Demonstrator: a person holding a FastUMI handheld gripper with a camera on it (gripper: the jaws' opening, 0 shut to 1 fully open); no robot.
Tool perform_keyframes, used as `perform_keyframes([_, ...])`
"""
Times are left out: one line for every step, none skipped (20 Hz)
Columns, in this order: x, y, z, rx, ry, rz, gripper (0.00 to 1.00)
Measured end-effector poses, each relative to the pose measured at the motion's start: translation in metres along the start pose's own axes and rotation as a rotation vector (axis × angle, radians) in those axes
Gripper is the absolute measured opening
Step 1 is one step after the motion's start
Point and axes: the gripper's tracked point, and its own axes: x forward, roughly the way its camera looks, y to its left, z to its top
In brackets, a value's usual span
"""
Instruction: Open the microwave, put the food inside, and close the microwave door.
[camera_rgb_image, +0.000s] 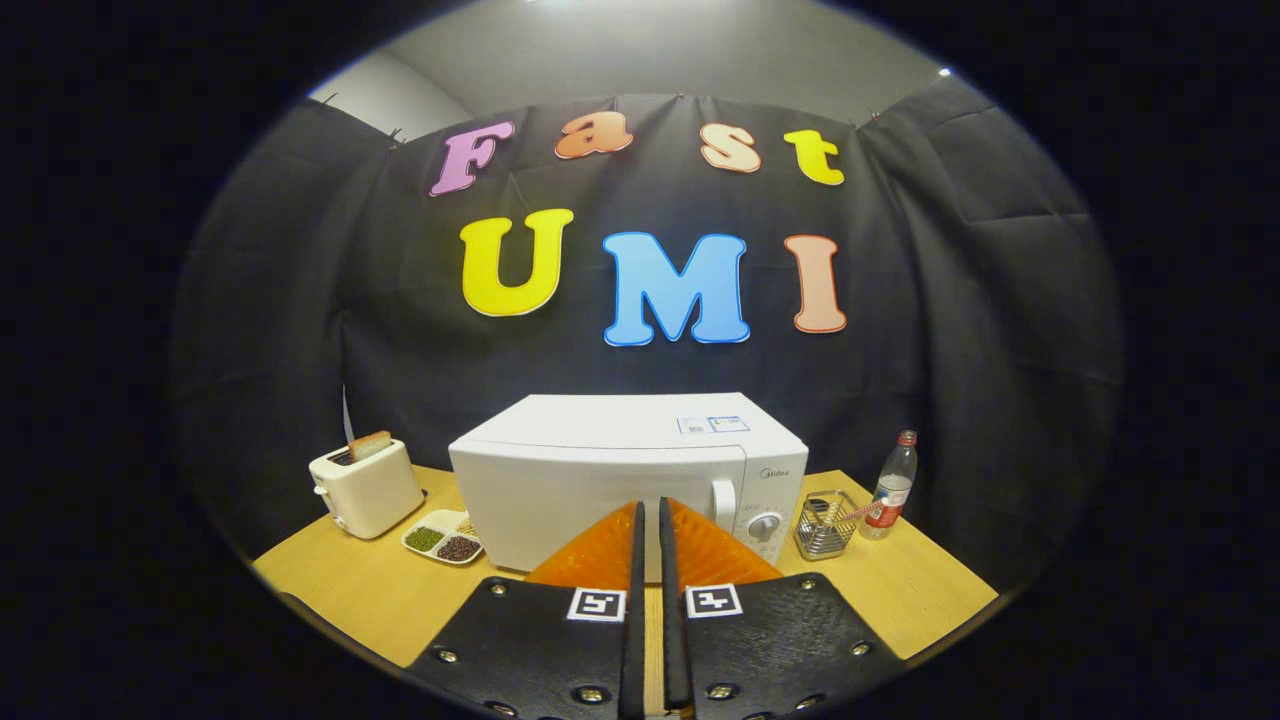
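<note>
Jaws nearly together, the gripper (650, 520) holds nothing and faces the microwave (628, 470), which sits closed just beyond its 2 fingertips; the upright door handle (724, 503) lies slightly right, seemingly not yet touched.

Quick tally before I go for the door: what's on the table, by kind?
Microwave, door closed: 1
Toaster: 1
Divided food tray: 1
Wire basket: 1
Bottle: 1
Total: 5
Gripper nearly shut, holding nothing, just short of the microwave.
</note>
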Motion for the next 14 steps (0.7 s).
perform_keyframes([-0.007,0.0,0.002,-0.001,-0.009,-0.005,0.08])
perform_keyframes([-0.015,0.002,0.004,0.003,-0.02,-0.003,0.08])
perform_keyframes([-0.023,0.004,0.003,0.009,-0.026,0.0,0.08])
perform_keyframes([-0.032,0.006,0.003,0.012,-0.029,0.003,0.08])
perform_keyframes([-0.039,0.008,0.002,0.014,-0.034,0.006,0.08])
perform_keyframes([-0.048,0.009,0.003,0.014,-0.039,0.007,0.08])
perform_keyframes([-0.056,0.012,0.002,0.014,-0.046,0.008,0.08])
perform_keyframes([-0.065,0.015,0.002,0.016,-0.054,0.012,0.08])
perform_keyframes([-0.072,0.017,0.0,0.019,-0.059,0.015,0.08])
perform_keyframes([-0.079,0.02,-0.001,0.019,-0.064,0.019,0.08])
perform_keyframes([-0.088,0.023,-0.002,0.02,-0.068,0.026,0.11])
perform_keyframes([-0.094,0.027,-0.003,0.022,-0.073,0.036,0.13])
perform_keyframes([-0.101,0.029,-0.003,0.024,-0.078,0.044,0.31])
perform_keyframes([-0.106,0.03,-0.003,0.024,-0.081,0.047,0.5])
